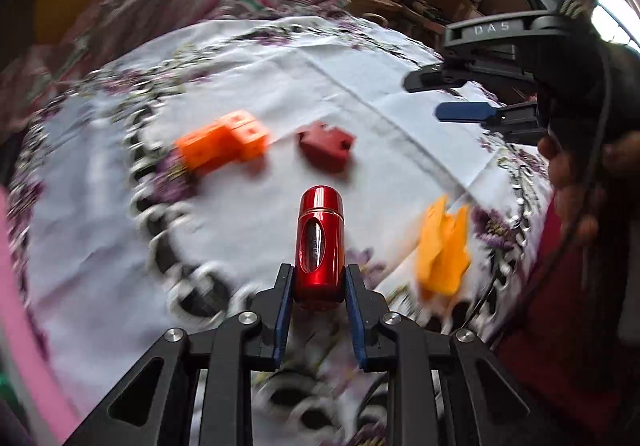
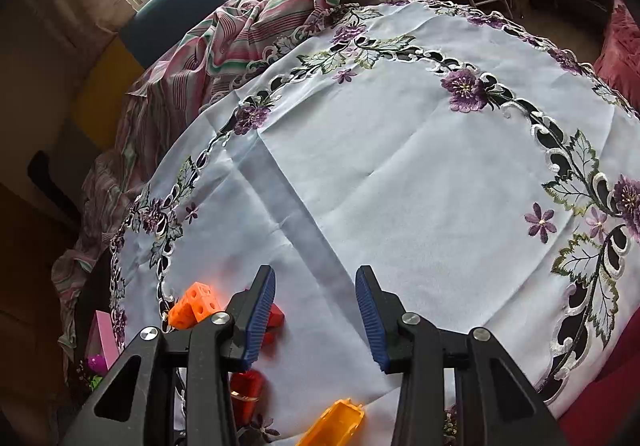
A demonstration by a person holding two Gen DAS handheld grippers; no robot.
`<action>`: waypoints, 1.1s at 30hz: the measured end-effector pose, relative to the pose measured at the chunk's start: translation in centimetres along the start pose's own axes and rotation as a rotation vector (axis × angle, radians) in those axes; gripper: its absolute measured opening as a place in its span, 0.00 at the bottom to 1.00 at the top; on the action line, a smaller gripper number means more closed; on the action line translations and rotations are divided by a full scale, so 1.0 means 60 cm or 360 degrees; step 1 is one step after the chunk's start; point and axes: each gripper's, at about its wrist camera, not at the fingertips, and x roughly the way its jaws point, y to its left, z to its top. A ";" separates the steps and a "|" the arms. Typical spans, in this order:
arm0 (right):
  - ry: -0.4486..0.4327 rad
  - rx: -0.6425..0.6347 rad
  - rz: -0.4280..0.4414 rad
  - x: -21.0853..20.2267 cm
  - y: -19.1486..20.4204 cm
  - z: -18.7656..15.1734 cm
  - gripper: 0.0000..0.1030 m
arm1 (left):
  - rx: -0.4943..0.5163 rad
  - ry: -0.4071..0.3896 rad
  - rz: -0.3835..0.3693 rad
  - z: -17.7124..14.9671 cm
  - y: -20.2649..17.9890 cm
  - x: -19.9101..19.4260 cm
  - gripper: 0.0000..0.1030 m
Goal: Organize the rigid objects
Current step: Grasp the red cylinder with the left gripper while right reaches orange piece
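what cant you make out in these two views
- Left wrist view: motion blur smears the orange block and the yellow piece.
- Right wrist view: the right gripper finger hides most of the dark red block and red cylinder.

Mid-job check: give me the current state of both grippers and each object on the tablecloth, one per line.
Left gripper: shut on the red canister.
Red canister: held between the fingers, off the cloth.
Right gripper: open, holding nothing.
Orange block: lying on the tablecloth, untouched.
Dark red block: lying on the cloth, apart from the orange block.
Yellow piece: lying on the cloth, blurred.
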 end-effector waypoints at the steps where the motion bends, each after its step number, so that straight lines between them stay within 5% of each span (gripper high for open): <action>1: 0.0007 -0.0003 -0.0003 0.001 0.000 0.000 0.41 | -0.0019 -0.0016 0.0048 -0.014 0.009 -0.009 0.25; 5: 0.0044 -0.0020 -0.0016 0.008 0.003 -0.004 0.41 | -0.0117 -0.0070 0.0080 -0.057 0.050 -0.026 0.25; 20: 0.0374 -0.0099 -0.0102 0.023 0.031 -0.063 0.48 | -0.0195 -0.0001 -0.0015 -0.034 0.066 -0.010 0.25; 33: 0.0361 0.0074 -0.0246 -0.029 0.021 -0.137 0.50 | -0.0192 -0.0004 -0.0040 -0.035 0.068 -0.010 0.29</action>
